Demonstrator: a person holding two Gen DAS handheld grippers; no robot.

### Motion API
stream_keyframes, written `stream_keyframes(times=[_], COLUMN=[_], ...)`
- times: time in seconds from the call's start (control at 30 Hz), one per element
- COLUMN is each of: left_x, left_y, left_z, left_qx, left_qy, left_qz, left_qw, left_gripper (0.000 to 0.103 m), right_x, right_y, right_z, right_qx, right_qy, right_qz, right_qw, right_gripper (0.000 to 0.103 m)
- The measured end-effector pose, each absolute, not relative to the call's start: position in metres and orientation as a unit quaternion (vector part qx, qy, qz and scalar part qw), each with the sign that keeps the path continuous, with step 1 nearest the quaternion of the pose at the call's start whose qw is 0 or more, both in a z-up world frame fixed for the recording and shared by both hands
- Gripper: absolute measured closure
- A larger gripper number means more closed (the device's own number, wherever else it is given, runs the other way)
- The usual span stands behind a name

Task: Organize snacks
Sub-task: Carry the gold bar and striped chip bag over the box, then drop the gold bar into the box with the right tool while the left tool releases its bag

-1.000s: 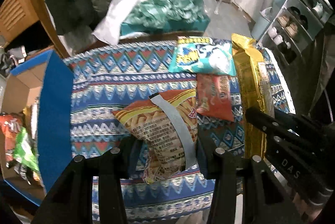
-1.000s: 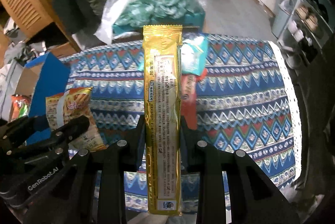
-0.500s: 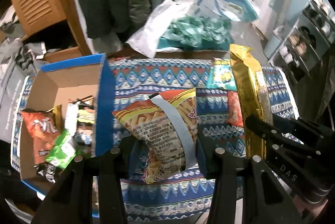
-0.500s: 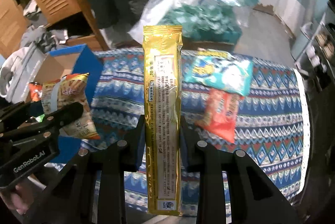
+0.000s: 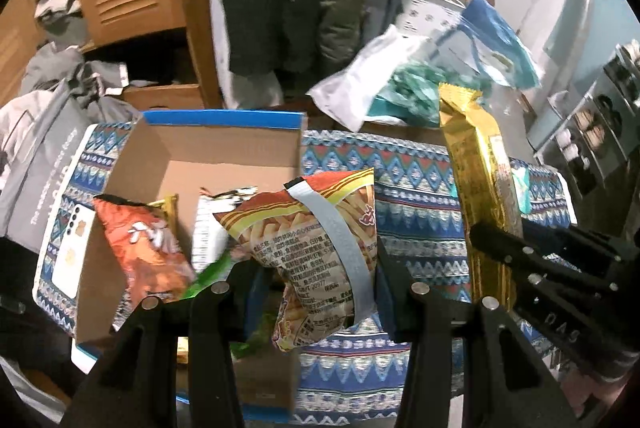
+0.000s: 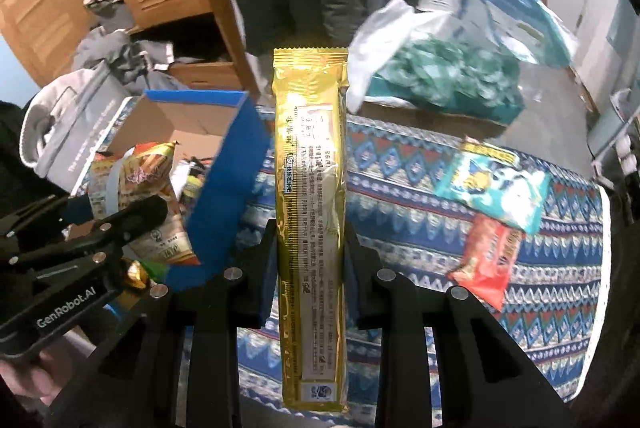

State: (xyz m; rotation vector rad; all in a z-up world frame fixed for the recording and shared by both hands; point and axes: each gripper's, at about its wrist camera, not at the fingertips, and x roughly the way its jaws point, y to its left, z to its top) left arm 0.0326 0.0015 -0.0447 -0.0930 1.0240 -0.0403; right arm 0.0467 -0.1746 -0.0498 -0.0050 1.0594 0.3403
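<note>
Gold packet – blue, seemingly zigzag-patterned cloth.

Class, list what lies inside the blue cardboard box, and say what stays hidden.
Inside the blue cardboard box: an orange-red snack bag, a white packet and a green packet. The left gripper's fries bag covers the box's right part.

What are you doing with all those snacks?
Someone is tidying snacks into a cardboard box. The left gripper is shut on a fries snack bag, held up by the box's blue wall. The right gripper is shut on a long gold packet, held upright above the patterned tablecloth. Some snacks are already inside the box. A teal bag and a red-orange bag lie on the cloth.
</note>
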Motion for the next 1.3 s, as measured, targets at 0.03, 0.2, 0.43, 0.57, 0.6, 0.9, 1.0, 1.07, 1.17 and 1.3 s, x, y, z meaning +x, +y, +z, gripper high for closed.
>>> stream_keyframes(times=[0.03, 0.2, 0.43, 0.57, 0.6, 0.9, 1.0, 1.07, 1.17, 1.3], left_x=[0.032, 0.029, 0.027, 0.029, 0.030, 0.031, 0.031, 0.030, 0.030, 0.029], left_y=[0.006, 0.036, 0.076, 0.098, 0.107, 0.153, 0.161, 0.166, 0.173, 0.175], left_z=[-0.046, -0.052, -0.051, -0.048, -0.047, -0.061, -0.069, -0.075, -0.081, -0.080], left_qx=[-0.048, -0.070, -0.093, -0.101, -0.111, -0.146, -0.148, -0.153, -0.168, -0.159], left_qy=[0.489, 0.493, 0.494, 0.491, 0.490, 0.497, 0.503, 0.510, 0.517, 0.517], left_qz=[-0.015, -0.003, 0.011, 0.021, 0.024, 0.049, 0.058, 0.063, 0.063, 0.081], left_qw=[0.871, 0.867, 0.865, 0.865, 0.864, 0.854, 0.849, 0.844, 0.837, 0.837], left_gripper=[0.056, 0.056, 0.056, 0.056, 0.056, 0.056, 0.056, 0.056, 0.056, 0.051], right_x=[0.049, 0.056, 0.069, 0.076, 0.077, 0.088, 0.089, 0.090, 0.091, 0.091], right_y=[-0.168, -0.139, -0.097, -0.066, -0.060, -0.008, 0.005, 0.011, 0.018, 0.023], right_z=[-0.048, -0.043, -0.040, -0.035, -0.035, -0.046, -0.056, -0.063, -0.072, -0.074], right_qx=[-0.003, -0.012, -0.020, -0.028, -0.028, -0.020, -0.015, -0.015, -0.014, -0.024], right_qy=[0.502, 0.501, 0.509, 0.513, 0.515, 0.541, 0.553, 0.563, 0.575, 0.577], right_qz=[0.167, 0.186, 0.216, 0.235, 0.238, 0.258, 0.259, 0.256, 0.256, 0.252], right_qw=[0.848, 0.845, 0.833, 0.825, 0.823, 0.801, 0.792, 0.786, 0.777, 0.777], right_gripper=[0.076, 0.076, 0.076, 0.076, 0.076, 0.076, 0.076, 0.076, 0.075, 0.065])
